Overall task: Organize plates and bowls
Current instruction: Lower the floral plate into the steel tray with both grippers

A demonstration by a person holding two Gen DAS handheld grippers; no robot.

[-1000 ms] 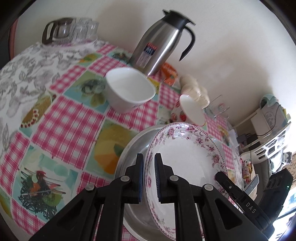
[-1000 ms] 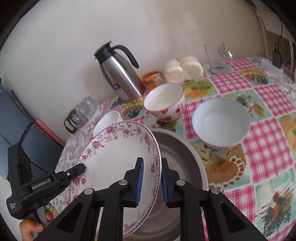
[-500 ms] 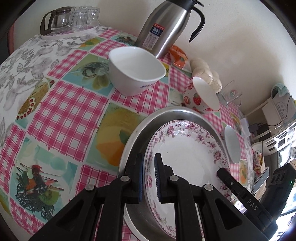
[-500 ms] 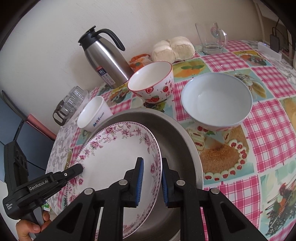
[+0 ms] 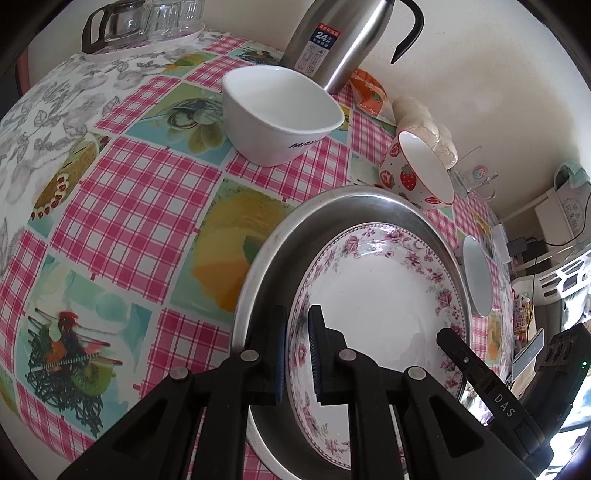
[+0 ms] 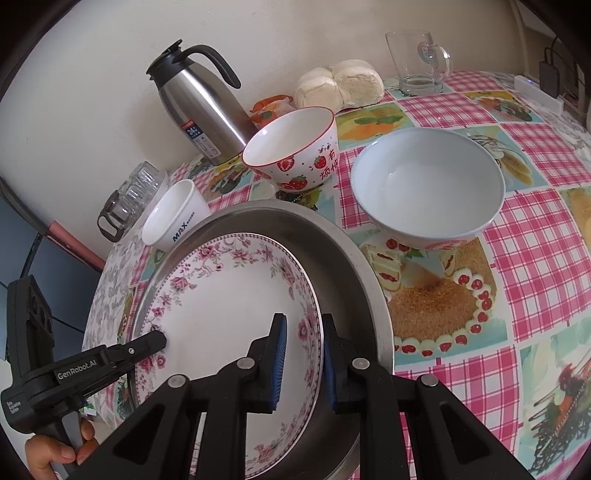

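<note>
A white plate with a pink floral rim lies tilted inside a round steel basin on the checked tablecloth. My left gripper is shut on the plate's near left rim. My right gripper is shut on the opposite rim of the plate. I cannot tell whether the plate touches the basin floor. Behind the basin stand a white bowl marked MAX, a strawberry-patterned bowl and a wide pale bowl, all empty.
A steel thermos jug, bagged buns and a glass mug line the wall. A tray of glassware sits at the far left corner. A hand grips the left tool's handle.
Both grippers have come down together with the plate. It has sunk from above the basin's rim to inside the basin.
</note>
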